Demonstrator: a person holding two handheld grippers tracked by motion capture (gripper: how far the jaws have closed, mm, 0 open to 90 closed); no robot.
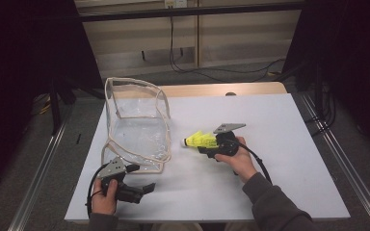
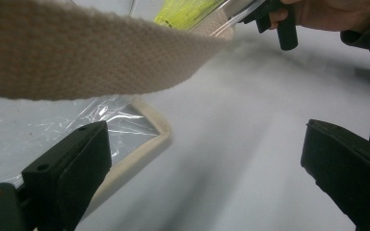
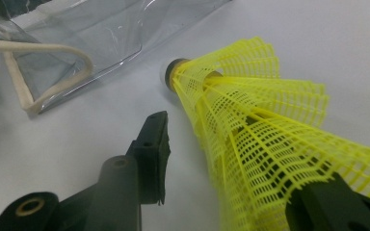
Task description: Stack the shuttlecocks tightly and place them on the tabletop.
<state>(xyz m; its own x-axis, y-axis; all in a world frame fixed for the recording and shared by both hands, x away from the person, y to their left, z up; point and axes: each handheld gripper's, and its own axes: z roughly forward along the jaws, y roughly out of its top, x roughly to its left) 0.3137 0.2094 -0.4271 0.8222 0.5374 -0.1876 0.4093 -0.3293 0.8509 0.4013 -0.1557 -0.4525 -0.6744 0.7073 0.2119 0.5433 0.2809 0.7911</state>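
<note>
A yellow mesh shuttlecock (image 1: pixel 201 140) lies mid-table with its dark cork pointing left toward a clear plastic bag (image 1: pixel 137 125) trimmed in cream webbing. My right gripper (image 1: pixel 205 144) is open around the skirt. In the right gripper view the shuttlecock (image 3: pixel 250 130) rests against the right jaw, and a gap separates it from the left jaw of my right gripper (image 3: pixel 236 159). My left gripper (image 1: pixel 142 178) is open and empty by the bag's near corner. In the left gripper view my left gripper (image 2: pixel 204 139) has the bag's strap (image 2: pixel 77 53) hanging across the top and the bag's edge by its left jaw.
The white tabletop (image 1: pixel 279 159) has free room to the right and along the front. A wooden edge (image 1: pixel 212 89) borders the back. Cables (image 1: pixel 207 72) lie on the floor behind, and metal rails (image 1: pixel 339 159) run along both sides of the table.
</note>
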